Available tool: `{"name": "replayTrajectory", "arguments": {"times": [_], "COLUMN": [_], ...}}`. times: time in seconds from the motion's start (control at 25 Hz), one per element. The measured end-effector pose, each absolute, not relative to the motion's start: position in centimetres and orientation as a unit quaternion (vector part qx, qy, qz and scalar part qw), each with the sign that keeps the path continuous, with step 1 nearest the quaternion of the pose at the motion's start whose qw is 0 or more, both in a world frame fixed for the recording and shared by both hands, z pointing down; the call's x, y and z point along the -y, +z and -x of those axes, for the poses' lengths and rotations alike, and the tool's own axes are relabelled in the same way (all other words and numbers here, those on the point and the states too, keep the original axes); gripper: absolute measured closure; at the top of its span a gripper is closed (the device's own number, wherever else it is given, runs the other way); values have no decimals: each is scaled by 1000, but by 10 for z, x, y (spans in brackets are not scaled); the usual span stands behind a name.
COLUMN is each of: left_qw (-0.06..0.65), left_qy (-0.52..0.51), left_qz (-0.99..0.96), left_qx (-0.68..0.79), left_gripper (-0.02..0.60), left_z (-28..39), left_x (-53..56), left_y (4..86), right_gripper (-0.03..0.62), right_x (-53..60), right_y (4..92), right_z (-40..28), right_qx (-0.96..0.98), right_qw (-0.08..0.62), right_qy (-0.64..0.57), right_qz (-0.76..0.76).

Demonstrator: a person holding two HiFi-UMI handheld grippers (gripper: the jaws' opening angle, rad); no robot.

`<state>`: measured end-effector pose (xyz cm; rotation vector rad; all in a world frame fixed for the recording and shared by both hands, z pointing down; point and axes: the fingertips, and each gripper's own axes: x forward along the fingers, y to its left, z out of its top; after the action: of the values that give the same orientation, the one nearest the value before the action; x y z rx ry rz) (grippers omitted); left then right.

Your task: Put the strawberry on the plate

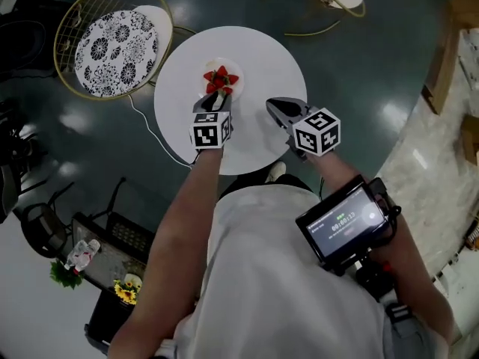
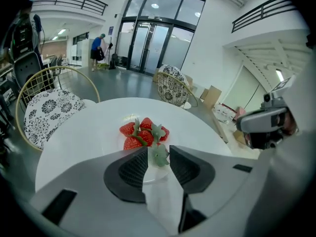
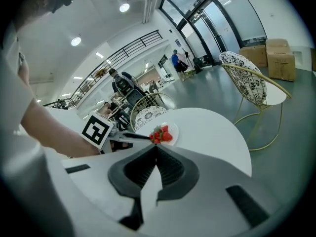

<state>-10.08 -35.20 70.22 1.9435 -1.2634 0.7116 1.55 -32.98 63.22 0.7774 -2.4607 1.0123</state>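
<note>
Since the strawberries (image 1: pixel 221 79) already lie bunched on the plate (image 1: pixel 238 64), just at twelve o'clock from your left tool (image 1: pixel 215 99), the step in hand looks like the let-go and the retreat.

In the left gripper view the left tool (image 2: pixel 158 151) stands released. Its jaws are well apart, and only a green leaf (image 2: pixel 159 156) of the nearest berry shows in the gap, with no pad visibly pressing on it. Keep the jaws that wide and draw the tool straight back along its own line, toward six o'clock. The leaf could catch on a ribbed pad, so avoid any sideways sweep that might tug the berry toward the plate's near rim (image 2: pixel 114 141). Only raise the tool once the leaf is clear of the gap.

Your right tool (image 1: pixel 273 105) is clenched on nothing; in its own view the jaws of the right tool (image 3: pixel 156 147) meet at the tips. It hangs over the tabletop (image 1: pixel 269 58) at about four o'clock from the plate, apart from it. Leaving it there seems wise.

The strawberries (image 2: pixel 143 135) are bright red with green caps, several pressed together in one cluster. The plate is small and white, hard to tell from the white tabletop (image 2: pixel 74 137). It sits a little toward twelve o'clock of the tabletop's middle. The berries look light and apt to roll if nudged.
</note>
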Motion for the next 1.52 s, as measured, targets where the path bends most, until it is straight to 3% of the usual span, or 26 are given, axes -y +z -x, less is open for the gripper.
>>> {"name": "replayTrajectory", "arguments": {"times": [0.68,0.92,1.52], "left_qw": [299,270,259], "left_qy": [205,185,145], "left_qz": [-773,-796,-826], "left_qx": [520,509,479], "left_gripper": [466,572,574], "left_z": [125,115,64], "left_x": [308,281,195], "left_y": [637,601,547], "right_gripper": [588,588,588], "right_x": [308,290,218], "right_y": [596,564,514], "right_z": [-21,-27,-59], "right_qx": [887,897,922], "right_qw": [149,121,95], "right_qy": [339,326,272], "right_qz": [-275,-273,-259]}}
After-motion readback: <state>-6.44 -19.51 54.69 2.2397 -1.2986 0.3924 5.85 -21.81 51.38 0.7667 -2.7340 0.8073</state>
